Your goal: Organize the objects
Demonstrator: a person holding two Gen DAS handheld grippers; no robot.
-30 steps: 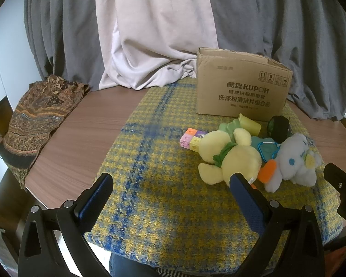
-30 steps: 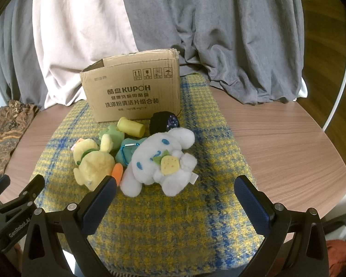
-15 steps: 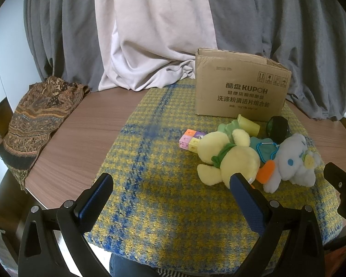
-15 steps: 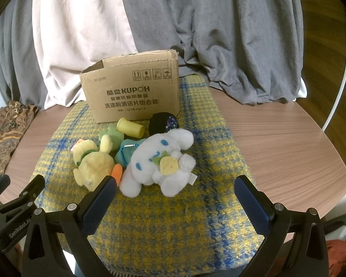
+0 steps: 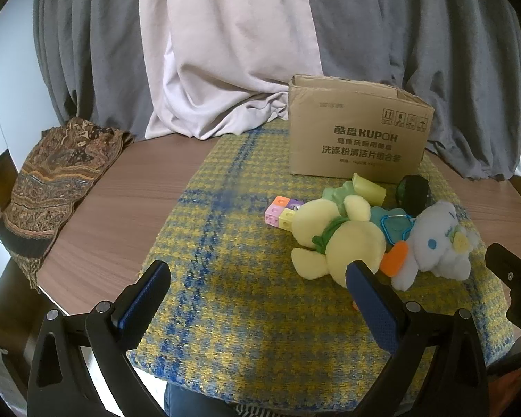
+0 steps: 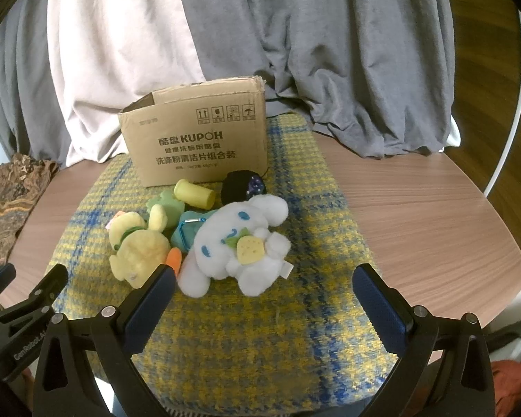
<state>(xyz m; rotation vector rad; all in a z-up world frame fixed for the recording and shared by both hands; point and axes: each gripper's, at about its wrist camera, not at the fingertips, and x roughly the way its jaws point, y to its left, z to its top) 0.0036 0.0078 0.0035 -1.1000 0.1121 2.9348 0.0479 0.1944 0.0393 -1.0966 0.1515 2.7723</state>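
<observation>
Lying just ahead of the wide-open, empty right gripper (image 6: 260,288), the white plush dog (image 6: 241,243) stretches crosswise, while the equally open left gripper (image 5: 258,283) is farther.

The table (image 6: 434,208) looks like smooth matt wood-grain laminate. Over it lies a coarse woven yellow-and-blue checked cloth (image 5: 246,312). The cardboard box (image 5: 357,139) is matt brown with printed text. The yellow plush toy (image 5: 344,243) and white plush toy (image 6: 239,239) are fuzzy fabric. The toy blocks (image 5: 281,210) look like smooth plastic. The gripper fingers (image 6: 378,305) carry textured blue pads.
</observation>
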